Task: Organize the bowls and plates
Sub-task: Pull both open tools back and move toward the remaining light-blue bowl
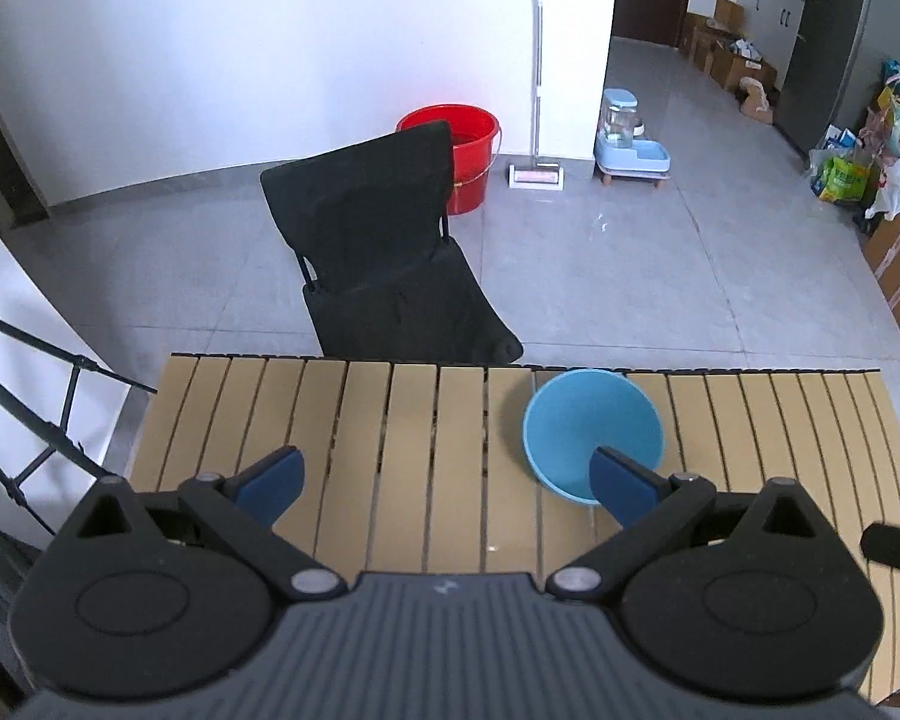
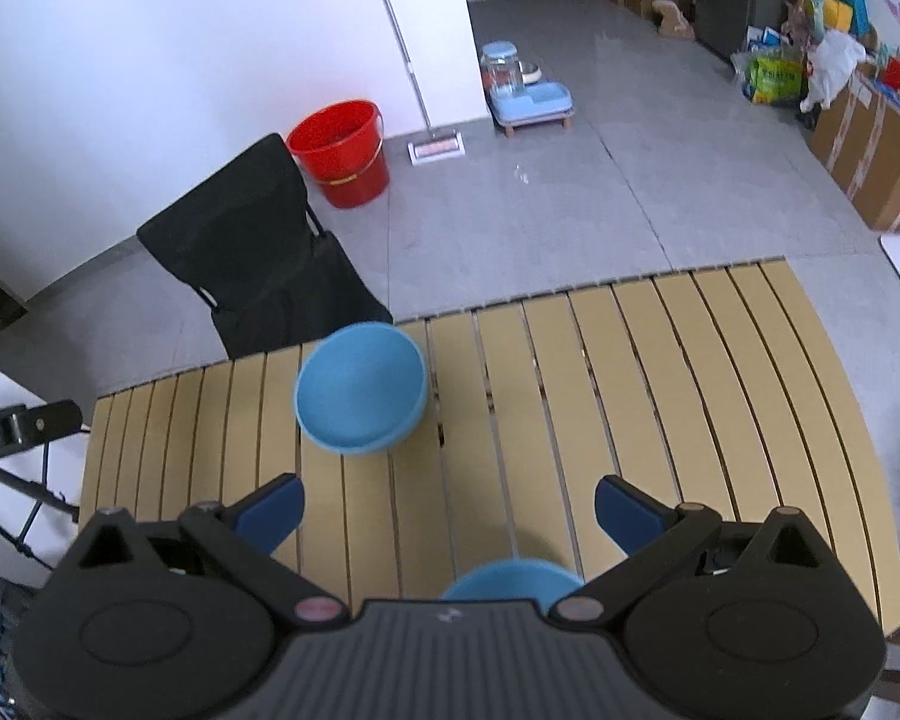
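Observation:
A light blue bowl (image 1: 594, 429) stands on the slatted wooden table (image 1: 390, 450) near its far edge. My left gripper (image 1: 447, 483) is open above the table, and its right finger (image 1: 624, 483) overlaps the bowl's near rim. In the right wrist view the same blue bowl (image 2: 360, 387) sits ahead and to the left of my open right gripper (image 2: 450, 513). A second blue dish (image 2: 510, 579) shows just under the right gripper's body, mostly hidden. Nothing lies between either pair of fingers.
A black folding chair (image 1: 384, 258) stands against the table's far side. On the grey floor beyond are a red bucket (image 1: 465, 150), a flat mop (image 1: 534, 78) and a blue pet feeder (image 1: 630, 141). Cardboard boxes (image 2: 870, 150) line the right. A black tripod stand (image 1: 42, 420) rises at the left.

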Demonstrator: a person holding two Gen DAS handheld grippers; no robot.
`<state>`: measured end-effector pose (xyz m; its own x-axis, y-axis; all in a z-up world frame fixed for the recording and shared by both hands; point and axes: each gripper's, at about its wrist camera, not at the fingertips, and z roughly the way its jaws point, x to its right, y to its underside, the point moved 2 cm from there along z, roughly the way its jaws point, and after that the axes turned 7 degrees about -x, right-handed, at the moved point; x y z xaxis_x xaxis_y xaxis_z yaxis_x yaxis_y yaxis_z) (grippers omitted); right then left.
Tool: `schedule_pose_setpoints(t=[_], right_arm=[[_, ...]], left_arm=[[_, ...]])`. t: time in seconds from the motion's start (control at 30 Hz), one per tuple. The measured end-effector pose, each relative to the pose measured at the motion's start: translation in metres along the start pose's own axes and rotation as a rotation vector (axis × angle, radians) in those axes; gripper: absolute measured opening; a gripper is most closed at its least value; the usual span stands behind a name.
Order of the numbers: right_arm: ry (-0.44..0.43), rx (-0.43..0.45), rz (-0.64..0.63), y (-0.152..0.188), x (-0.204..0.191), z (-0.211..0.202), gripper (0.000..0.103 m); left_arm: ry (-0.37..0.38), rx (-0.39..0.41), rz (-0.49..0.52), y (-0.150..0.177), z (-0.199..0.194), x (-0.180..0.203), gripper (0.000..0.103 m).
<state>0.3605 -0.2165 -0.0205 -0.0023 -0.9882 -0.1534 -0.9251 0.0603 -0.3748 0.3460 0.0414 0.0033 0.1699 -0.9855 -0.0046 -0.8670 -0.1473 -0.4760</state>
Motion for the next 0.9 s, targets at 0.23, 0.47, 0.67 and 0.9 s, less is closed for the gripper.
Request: schedule_pose_setpoints(t=[0.23,0.47,0.67,0.9], right_arm=[[0.028,-0.021,-0.006,-0.025,-0.015,0.029,0.103],[0.051,-0.077,-0.001,-0.045,-0.026,0.073,0.103],[0.066,-0.107,0.003,-0.059,-0.033,0.113,0.099],[0.075,-0.136,0.019,-0.070,-0.040,0.162,0.088]], left_arm=[[0.004,-0.056,0.012,-0.015,0.038,-0.011,0.103],[0.014,-0.126,0.027,-0.033,0.090,-0.015,0.103],[0.020,-0.176,0.066,-0.048,0.134,-0.008,0.097],[0.029,-0.250,0.113,-0.061,0.187,0.006,0.073]])
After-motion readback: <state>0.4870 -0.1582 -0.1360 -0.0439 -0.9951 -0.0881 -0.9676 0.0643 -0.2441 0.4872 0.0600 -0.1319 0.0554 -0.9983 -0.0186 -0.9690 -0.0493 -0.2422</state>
